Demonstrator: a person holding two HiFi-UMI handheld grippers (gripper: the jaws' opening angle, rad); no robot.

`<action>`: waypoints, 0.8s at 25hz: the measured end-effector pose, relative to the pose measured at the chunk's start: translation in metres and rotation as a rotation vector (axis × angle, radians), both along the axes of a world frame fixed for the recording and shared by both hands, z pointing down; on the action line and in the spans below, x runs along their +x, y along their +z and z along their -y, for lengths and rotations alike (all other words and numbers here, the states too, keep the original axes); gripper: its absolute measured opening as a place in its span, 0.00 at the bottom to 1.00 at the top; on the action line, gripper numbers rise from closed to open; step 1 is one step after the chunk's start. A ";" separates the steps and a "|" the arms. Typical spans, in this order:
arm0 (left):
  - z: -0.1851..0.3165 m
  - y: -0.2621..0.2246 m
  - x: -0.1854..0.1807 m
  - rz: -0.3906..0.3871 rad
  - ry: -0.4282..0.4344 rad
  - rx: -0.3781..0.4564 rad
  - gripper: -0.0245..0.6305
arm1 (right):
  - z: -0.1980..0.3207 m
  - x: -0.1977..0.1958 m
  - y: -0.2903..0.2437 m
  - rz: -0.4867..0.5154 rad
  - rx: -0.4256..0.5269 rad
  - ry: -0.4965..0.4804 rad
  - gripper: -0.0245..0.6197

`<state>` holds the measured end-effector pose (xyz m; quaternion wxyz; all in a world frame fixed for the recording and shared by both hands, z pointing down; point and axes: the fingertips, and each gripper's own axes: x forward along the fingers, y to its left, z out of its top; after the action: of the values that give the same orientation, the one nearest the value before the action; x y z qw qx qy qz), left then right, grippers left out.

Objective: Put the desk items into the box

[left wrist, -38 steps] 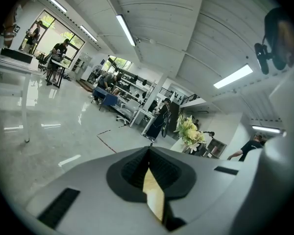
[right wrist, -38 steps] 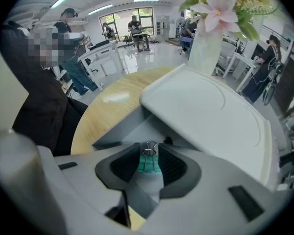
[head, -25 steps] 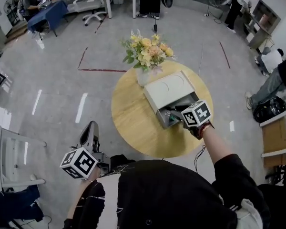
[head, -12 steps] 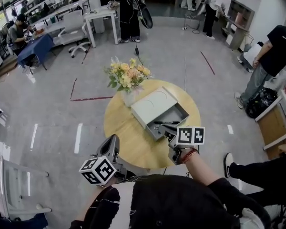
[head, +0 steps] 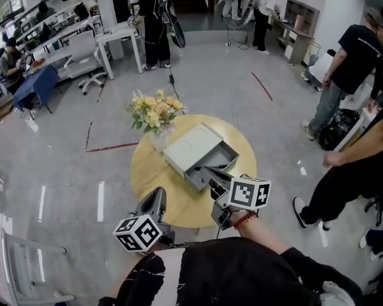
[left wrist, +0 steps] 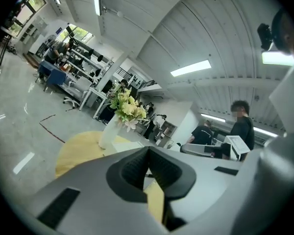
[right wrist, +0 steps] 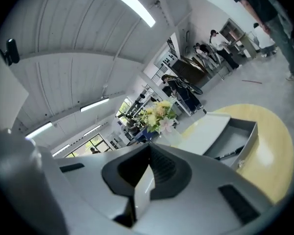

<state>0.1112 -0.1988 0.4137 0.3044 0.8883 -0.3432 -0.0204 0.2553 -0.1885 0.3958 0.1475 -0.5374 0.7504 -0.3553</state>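
Right gripper [head: 217, 189] being held at near edge of box [head: 195, 146], jaws just being closed, nothing between. Pen [head: 214, 168] lying left-right inside box, just beyond fingertips. Left gripper [head: 154, 204], jaws together, being held farther off, near-left.

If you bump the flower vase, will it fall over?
Probably tips easily: the white vase is tall and narrow under a wide bouquet. It looks hard, so likely breakable. Near the table's rim, it could fall off.
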 end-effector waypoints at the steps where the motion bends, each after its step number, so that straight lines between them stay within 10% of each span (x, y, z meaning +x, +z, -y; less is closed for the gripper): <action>1: 0.000 -0.002 0.002 0.000 0.008 0.005 0.05 | -0.002 0.002 -0.006 -0.036 0.026 0.013 0.04; 9: -0.010 -0.014 0.002 0.029 0.110 0.064 0.05 | -0.019 -0.001 -0.023 -0.296 0.102 0.131 0.04; 20: -0.013 -0.031 -0.058 0.046 0.168 0.097 0.05 | -0.040 -0.044 -0.014 -0.355 0.048 0.239 0.04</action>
<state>0.0533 -0.1855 0.3831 0.2536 0.9279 -0.2731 0.0091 0.2116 -0.1486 0.3818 0.0669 -0.6730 0.7039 -0.2170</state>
